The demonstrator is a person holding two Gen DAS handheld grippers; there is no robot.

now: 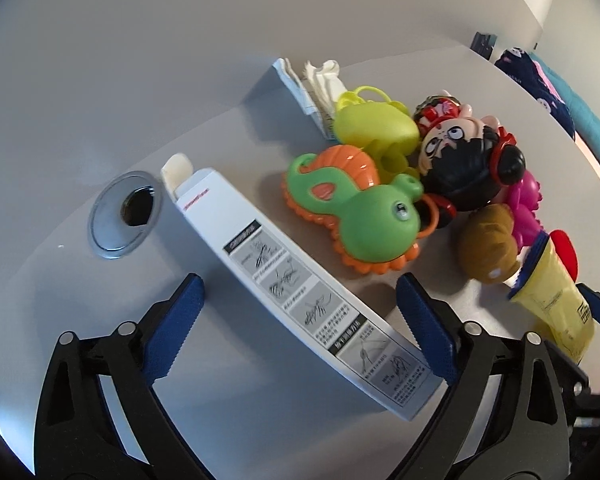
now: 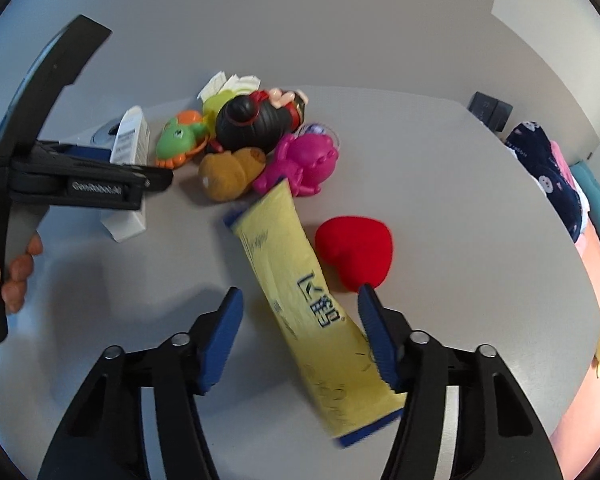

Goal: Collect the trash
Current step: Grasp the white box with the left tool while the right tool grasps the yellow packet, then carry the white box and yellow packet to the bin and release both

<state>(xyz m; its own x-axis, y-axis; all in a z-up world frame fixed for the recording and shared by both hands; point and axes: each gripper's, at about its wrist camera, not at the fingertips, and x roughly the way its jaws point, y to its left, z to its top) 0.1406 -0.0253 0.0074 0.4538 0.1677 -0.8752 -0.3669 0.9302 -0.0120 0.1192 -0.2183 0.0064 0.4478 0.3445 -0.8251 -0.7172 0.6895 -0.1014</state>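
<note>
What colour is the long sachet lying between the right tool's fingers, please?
Pale yellow with dark blue ends and lettering, clearest in the right wrist view.

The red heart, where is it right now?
In the right wrist view the red heart lies on the grey table, right of the yellow packet and just beyond the right gripper's right-hand fingertip.

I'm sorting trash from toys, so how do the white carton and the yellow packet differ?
The white carton is a stiff box printed with grey diagrams; the yellow packet is a soft, flat pouch with blue ends. The carton's end flap is open; the packet looks sealed. Each lies on the table between open fingers.
</note>
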